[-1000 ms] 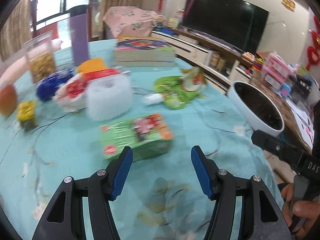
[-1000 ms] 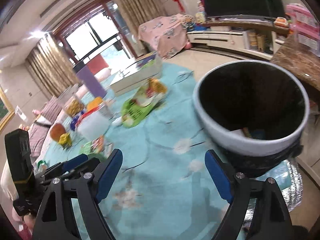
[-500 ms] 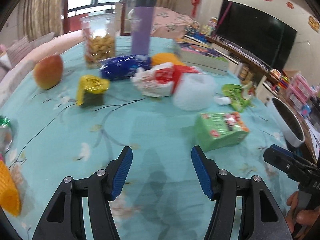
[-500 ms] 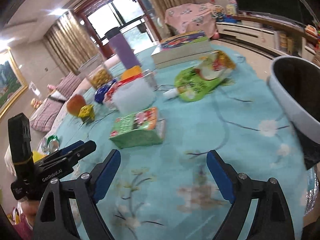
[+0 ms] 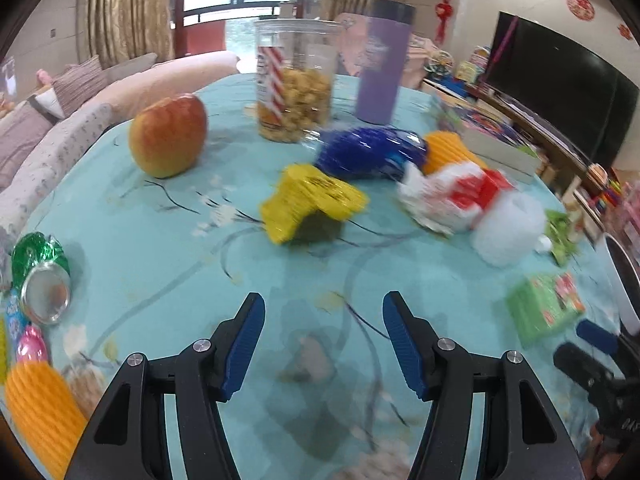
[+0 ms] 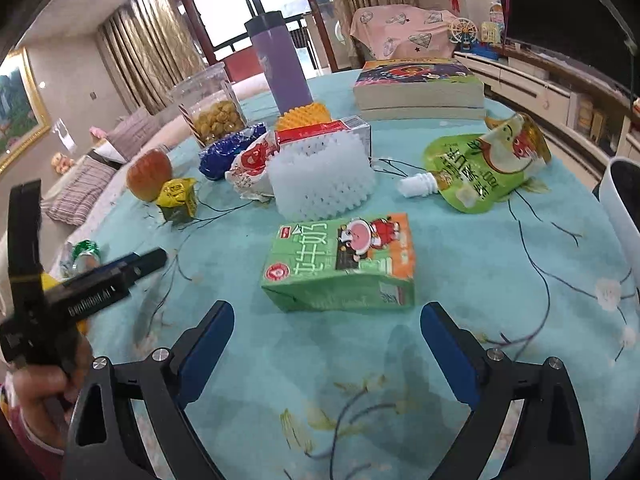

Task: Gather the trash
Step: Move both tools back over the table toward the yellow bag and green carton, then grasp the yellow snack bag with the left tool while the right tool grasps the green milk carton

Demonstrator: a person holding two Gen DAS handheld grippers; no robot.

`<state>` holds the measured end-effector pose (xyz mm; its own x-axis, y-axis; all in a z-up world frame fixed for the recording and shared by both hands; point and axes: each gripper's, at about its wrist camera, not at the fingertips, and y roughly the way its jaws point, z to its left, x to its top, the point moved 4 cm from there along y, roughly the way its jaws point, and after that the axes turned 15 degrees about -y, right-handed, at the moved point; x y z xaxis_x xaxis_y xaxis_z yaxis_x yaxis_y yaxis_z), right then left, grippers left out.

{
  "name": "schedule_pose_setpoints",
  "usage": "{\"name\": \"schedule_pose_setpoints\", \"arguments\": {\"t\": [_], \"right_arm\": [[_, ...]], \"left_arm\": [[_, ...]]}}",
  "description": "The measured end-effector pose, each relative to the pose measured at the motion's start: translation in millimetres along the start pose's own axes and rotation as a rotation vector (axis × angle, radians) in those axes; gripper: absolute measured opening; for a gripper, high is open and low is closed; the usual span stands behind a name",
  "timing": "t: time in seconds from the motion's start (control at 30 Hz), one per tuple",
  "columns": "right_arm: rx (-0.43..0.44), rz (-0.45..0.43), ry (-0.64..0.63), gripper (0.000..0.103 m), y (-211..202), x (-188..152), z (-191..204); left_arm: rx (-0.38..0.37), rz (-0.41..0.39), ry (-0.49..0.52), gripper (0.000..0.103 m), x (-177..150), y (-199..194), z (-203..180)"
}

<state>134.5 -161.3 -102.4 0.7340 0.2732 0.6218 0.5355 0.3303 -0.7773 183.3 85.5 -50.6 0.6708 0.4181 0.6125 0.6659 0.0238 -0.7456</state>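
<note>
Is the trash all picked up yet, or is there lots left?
Lots left. Both the left gripper and right gripper are open and empty. The green milk carton, green pouch, yellow wrapper and crushed can lie on the table, outside the bin.

The right gripper [image 6: 326, 330] hangs over the teal flowered tablecloth [image 6: 480, 264] with its blue-padded jaws spread wide and nothing between them. Just ahead of the gap lies a green rectangular milk carton [image 6: 340, 266] on its side. Beyond that stands a white foam fruit net [image 6: 322, 176]. Ahead to the right lies a green spouted drink pouch [image 6: 480, 166]. The left gripper [image 6: 136, 265] shows far left.
</note>
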Motion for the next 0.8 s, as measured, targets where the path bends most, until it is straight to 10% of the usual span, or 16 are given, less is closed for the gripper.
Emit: {"name": "schedule_pose_setpoints", "arguments": {"t": [0.37,0.6,0.8], "right_arm": [[-0.05,0.043,-0.02,0.097,24.6,13.2,2.2],[-0.008,0.027,-0.001,0.096,31.3,16.2,-6.9],[0.02,0.016,-0.005,0.05,31.4,15.9,-8.9]], "left_arm": [[0.069,-0.014,0.012,0.06,34.3,53.3,9.9],[0.031,0.023,0.001,0.012,39.6,72.9,9.8],[0.016,-0.005,0.024,0.008,34.7,63.4,4.2]]}}
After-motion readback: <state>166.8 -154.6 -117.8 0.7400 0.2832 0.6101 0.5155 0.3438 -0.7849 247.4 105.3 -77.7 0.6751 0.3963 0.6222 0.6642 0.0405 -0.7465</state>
